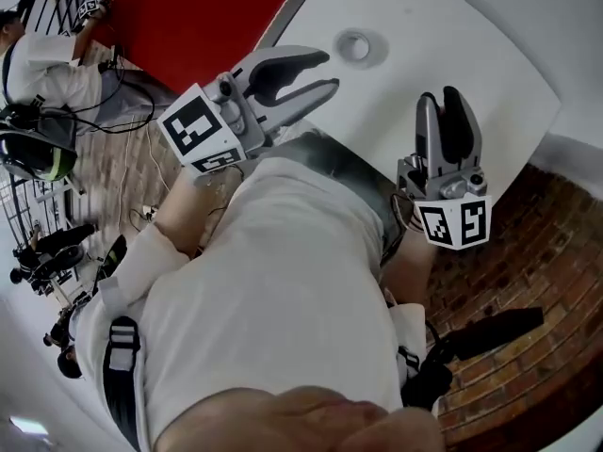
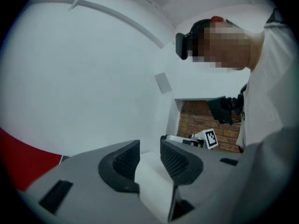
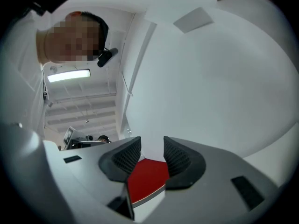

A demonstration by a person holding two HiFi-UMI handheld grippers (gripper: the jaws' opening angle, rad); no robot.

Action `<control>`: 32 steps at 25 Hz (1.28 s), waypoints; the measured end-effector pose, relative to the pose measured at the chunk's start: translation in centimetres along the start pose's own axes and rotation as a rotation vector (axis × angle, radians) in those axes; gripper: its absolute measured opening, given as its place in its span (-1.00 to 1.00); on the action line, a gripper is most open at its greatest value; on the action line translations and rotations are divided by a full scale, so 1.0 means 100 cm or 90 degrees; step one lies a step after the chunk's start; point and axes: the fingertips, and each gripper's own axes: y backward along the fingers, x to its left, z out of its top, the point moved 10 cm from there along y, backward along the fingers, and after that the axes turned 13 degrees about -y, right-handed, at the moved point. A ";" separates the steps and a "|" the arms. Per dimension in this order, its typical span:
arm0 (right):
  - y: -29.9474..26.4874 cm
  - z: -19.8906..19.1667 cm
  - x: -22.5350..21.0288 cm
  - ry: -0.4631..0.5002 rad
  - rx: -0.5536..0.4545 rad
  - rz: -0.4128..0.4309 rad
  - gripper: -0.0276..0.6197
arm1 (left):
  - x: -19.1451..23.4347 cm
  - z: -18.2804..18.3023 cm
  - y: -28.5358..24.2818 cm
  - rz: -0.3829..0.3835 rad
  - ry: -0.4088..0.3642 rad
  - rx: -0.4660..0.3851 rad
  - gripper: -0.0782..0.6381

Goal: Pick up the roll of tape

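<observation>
The roll of tape [image 1: 354,45] is a pale grey ring lying flat on the white table [image 1: 452,26], seen only in the head view. My left gripper [image 1: 330,72] hangs at the table's near edge, just below and left of the roll, jaws a little apart and nothing between them [image 2: 149,146]. My right gripper [image 1: 440,97] is held over the table's near right edge, away from the roll. A narrow gap shows between its pads, with nothing in it [image 3: 152,143]. Neither gripper view shows the roll.
A red panel [image 1: 207,17] adjoins the table on the left. The floor [image 1: 528,252] is brick, with a black object [image 1: 490,332] lying on it at right. People and cables [image 1: 38,64] are at far left. My own body fills the lower head view.
</observation>
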 end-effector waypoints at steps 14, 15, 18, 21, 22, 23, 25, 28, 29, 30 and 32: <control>-0.039 -0.061 -0.052 -0.034 0.025 -0.140 -0.50 | 0.069 -0.119 -0.068 -0.183 -0.158 0.311 -0.22; -0.041 -0.066 -0.056 -0.040 0.027 -0.149 -0.50 | 0.074 -0.127 -0.074 -0.196 -0.159 0.328 -0.22; -0.040 -0.081 -0.069 -0.062 0.022 -0.191 -0.50 | 0.084 -0.152 -0.091 -0.246 -0.158 0.372 -0.21; -0.037 -0.092 -0.085 -0.071 0.025 -0.224 -0.50 | 0.090 -0.179 -0.111 -0.287 -0.198 0.432 -0.17; -0.037 -0.095 -0.090 -0.074 0.028 -0.231 -0.50 | 0.091 -0.188 -0.117 -0.297 -0.221 0.454 -0.15; -0.036 -0.098 -0.094 -0.079 0.030 -0.238 -0.50 | 0.093 -0.198 -0.122 -0.306 -0.242 0.475 -0.14; -0.036 -0.103 -0.102 -0.086 0.033 -0.254 -0.50 | 0.096 -0.217 -0.132 -0.325 -0.271 0.508 -0.12; -0.034 -0.112 -0.111 -0.100 0.028 -0.283 -0.50 | 0.102 -0.245 -0.143 -0.350 -0.293 0.548 -0.09; -0.032 -0.115 -0.114 -0.105 0.026 -0.291 -0.50 | 0.103 -0.255 -0.147 -0.355 -0.303 0.559 -0.06; -0.030 -0.119 -0.116 -0.109 0.026 -0.299 -0.50 | 0.103 -0.263 -0.149 -0.358 -0.315 0.570 -0.04; -0.026 -0.127 -0.121 -0.115 0.029 -0.311 -0.50 | 0.103 -0.280 -0.154 -0.359 -0.338 0.586 -0.03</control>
